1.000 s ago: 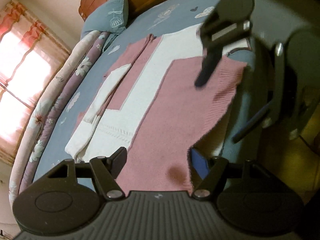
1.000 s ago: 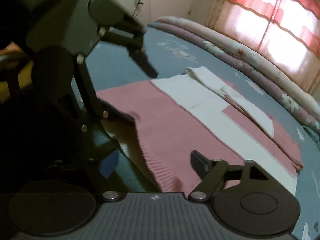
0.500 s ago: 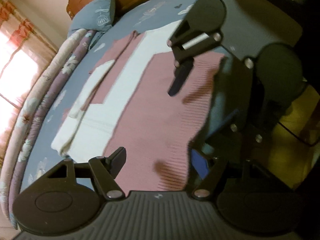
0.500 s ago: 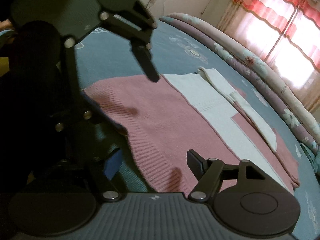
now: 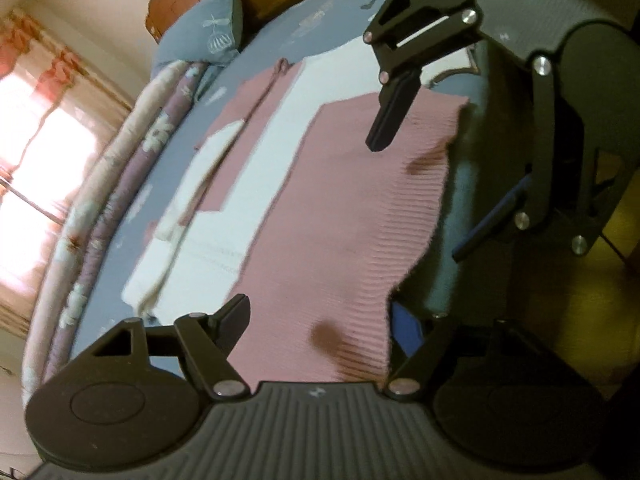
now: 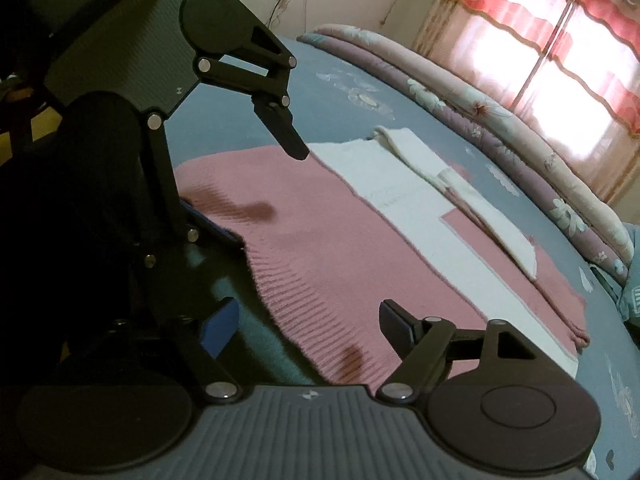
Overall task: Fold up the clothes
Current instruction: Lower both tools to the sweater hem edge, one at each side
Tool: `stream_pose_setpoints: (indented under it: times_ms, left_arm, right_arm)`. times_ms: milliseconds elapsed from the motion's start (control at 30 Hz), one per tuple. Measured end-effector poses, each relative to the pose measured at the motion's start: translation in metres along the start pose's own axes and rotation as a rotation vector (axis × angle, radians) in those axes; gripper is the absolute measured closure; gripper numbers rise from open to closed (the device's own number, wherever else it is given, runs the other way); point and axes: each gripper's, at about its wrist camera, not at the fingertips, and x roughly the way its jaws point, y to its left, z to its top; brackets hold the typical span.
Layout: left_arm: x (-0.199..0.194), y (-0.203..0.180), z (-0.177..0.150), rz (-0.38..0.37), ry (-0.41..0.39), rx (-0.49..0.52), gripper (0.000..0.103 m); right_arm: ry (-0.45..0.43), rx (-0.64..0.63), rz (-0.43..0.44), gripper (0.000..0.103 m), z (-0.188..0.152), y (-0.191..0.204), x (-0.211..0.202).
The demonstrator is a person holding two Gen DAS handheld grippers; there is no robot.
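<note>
Pink-and-white sweater [image 5: 332, 216] spread flat on the bed [image 5: 328, 16], ribbed hem lying along the near edge, one sleeve already folded inward toward the far edge. Left tool [image 5: 320, 320] and right tool [image 6: 308, 320] both hovering above the hem, jaws spreading wider, nothing pinched, pads clear of the knit. Best done, by the look of it, by lowering both tools onto the hem corners together, pinching full thickness at matching spots, then lifting evenly to keep the fold square; no containers in view.
</note>
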Motion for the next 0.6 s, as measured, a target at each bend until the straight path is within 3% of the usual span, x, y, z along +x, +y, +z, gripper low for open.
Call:
stream_pose_setpoints:
  times_ms: [367, 600]
  left_arm:
    - [-0.003, 0.012, -0.001, 0.017, -0.017, -0.039, 0.026]
    - [-0.002, 0.014, -0.003, 0.003, -0.023, -0.053, 0.026]
  right_arm:
    - [-0.044, -0.148, -0.028, 0.025, 0.013, 0.017, 0.022]
    - [-0.029, -0.263, -0.086, 0.046, 0.020, 0.027, 0.031]
